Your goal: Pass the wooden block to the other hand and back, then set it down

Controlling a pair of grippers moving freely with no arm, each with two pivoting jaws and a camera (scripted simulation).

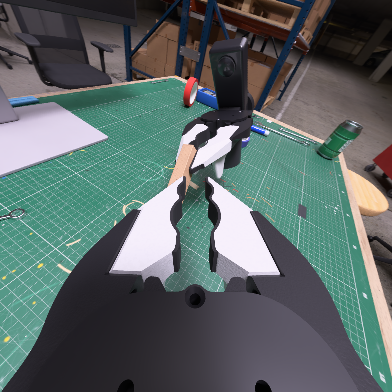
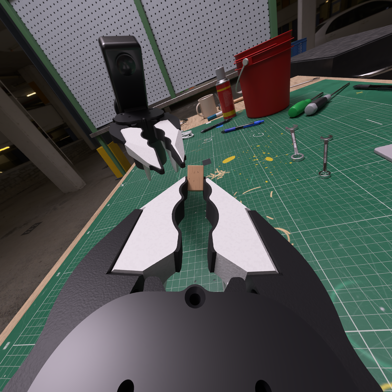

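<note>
The wooden block is a pale bar, held above the green cutting mat. My right gripper is shut on one end of it. In the left wrist view the right gripper shows farther off with the block slanting down from its fingers. My left gripper is open and empty; the block's lower end sits just behind its left fingertip. In the right wrist view the left gripper hovers open, just left of the block and apart from it.
A red bucket, spray can, mug, pens, screwdrivers and two wrenches lie beyond. A red tape roll, green can and grey plate stand near the edges.
</note>
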